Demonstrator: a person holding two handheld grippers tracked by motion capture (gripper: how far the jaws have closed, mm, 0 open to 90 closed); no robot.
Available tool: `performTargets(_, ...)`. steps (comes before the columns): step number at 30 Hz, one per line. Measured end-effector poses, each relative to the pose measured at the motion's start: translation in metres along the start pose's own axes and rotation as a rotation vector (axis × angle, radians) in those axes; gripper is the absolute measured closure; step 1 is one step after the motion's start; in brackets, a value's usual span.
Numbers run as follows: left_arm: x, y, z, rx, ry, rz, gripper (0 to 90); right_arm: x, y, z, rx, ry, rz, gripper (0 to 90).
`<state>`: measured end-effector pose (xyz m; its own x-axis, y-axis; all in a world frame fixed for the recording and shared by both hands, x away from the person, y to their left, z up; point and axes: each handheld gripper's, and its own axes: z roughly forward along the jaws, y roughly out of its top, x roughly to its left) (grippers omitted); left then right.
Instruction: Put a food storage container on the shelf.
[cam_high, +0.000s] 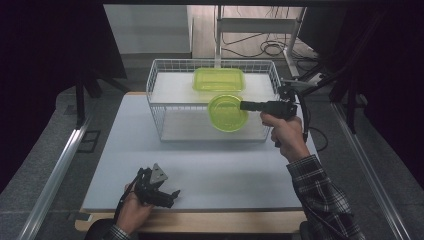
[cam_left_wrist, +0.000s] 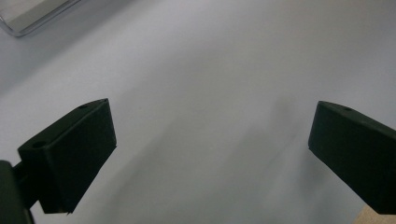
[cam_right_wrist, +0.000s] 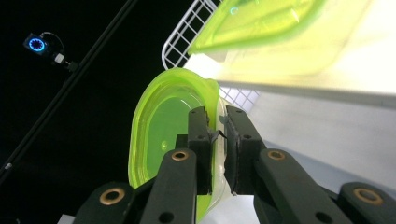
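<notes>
**Round green container held at the wire basket**

The right gripper (cam_high: 246, 105) is clamped on the rim of a round, translucent lime-green plastic container (cam_high: 227, 113). In the right gripper view the two black jaws (cam_right_wrist: 217, 135) press on either side of the container's thin wall (cam_right_wrist: 163, 130), one pad inside the rim and one outside. In the high view the container hangs tilted at the front wall of a white wire basket (cam_high: 165, 75), which stands at the far side of the pale grey table (cam_high: 200, 175). Whether the container touches the wire cannot be told.

Inside the basket, toward its back, lies a rectangular translucent lime-green plastic container (cam_high: 219, 80). It also appears in the right gripper view, above and beyond the round one (cam_right_wrist: 280, 32).

The person's right hand (cam_high: 284, 132), with a plaid sleeve (cam_high: 320, 195) behind it, grips the handle of the right gripper and points it across toward the basket.

The left gripper (cam_high: 175, 192) rests low at the near left edge of the table, well apart from the basket, held in the left hand (cam_high: 132, 212). Its jaws stand wide apart in the left gripper view (cam_left_wrist: 210, 149), with bare table surface between them and nothing grasped.
</notes>
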<state>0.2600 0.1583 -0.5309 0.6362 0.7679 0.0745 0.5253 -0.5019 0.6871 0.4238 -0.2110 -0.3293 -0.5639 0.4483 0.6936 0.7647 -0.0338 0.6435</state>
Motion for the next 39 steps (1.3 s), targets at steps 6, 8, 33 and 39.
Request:
performTargets(6,0.000,0.000,0.000,0.001,-0.001,-0.002,0.7,0.009,0.014,-0.002,-0.024,0.003,-0.007,81.5)
performTargets(8,0.000,0.000,0.000,0.000,0.000,-0.002,0.7,0.013,0.020,-0.002,-0.033,-0.002,-0.013,81.5)
performTargets(33,0.001,-0.001,-0.001,0.003,-0.002,-0.004,0.6,0.024,0.089,0.028,-0.151,-0.149,-0.023,81.4)
performTargets(39,0.001,-0.001,-0.001,0.002,-0.002,-0.002,0.6,0.020,0.093,0.038,-0.148,-0.174,-0.008,81.3)
